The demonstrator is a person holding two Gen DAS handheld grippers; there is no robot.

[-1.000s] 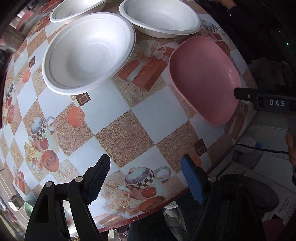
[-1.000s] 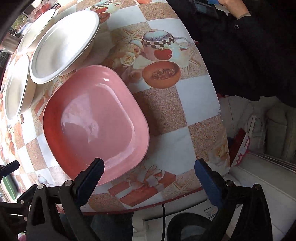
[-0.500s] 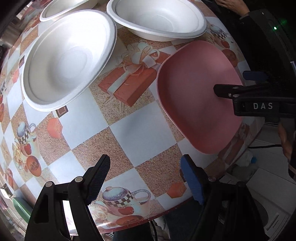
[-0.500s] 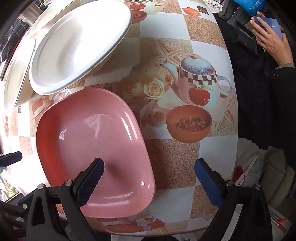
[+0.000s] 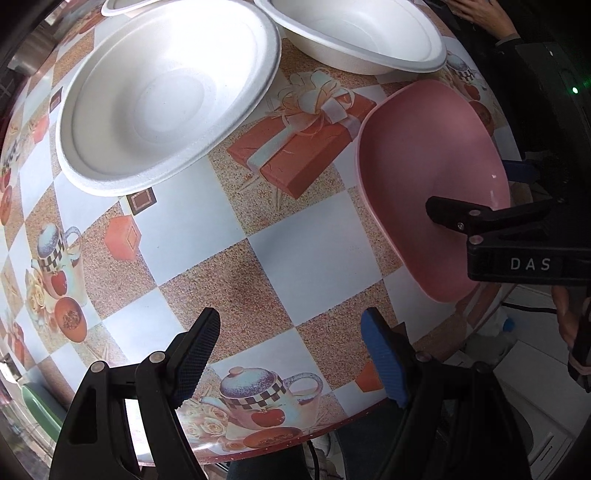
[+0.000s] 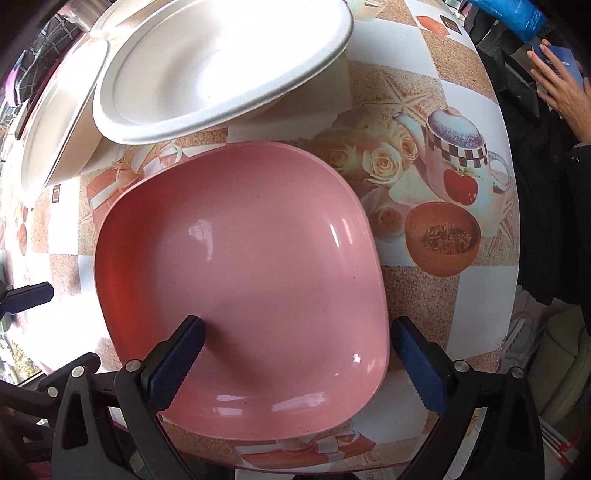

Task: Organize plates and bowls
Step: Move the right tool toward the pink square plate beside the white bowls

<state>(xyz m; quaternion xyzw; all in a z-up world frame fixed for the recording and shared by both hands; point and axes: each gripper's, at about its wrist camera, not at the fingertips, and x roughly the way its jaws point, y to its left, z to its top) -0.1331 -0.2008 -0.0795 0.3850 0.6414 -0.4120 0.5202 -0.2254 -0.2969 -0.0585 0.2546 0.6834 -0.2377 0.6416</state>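
A pink square plate (image 6: 243, 280) lies near the table edge; it also shows at the right of the left wrist view (image 5: 428, 177). My right gripper (image 6: 299, 365) is open, its jaws straddling the plate's near right part, one finger over the plate, the other outside its rim. It shows from the side in the left wrist view (image 5: 476, 195). My left gripper (image 5: 295, 354) is open and empty above bare tablecloth. A white foam bowl (image 5: 162, 92) sits left of the pink plate, a second one (image 5: 362, 33) behind it, also in the right wrist view (image 6: 221, 62).
The table (image 5: 295, 251) has a patterned checked cloth and a rounded edge close to both grippers. A third white dish (image 6: 55, 122) sits far left. A seated person's hand (image 6: 561, 85) holds a blue object at the right. A green item (image 5: 37, 402) lies by the left edge.
My right gripper has moved forward so its jaws now straddle the pink plate. My left gripper has shifted forward over the table. Both stay open.
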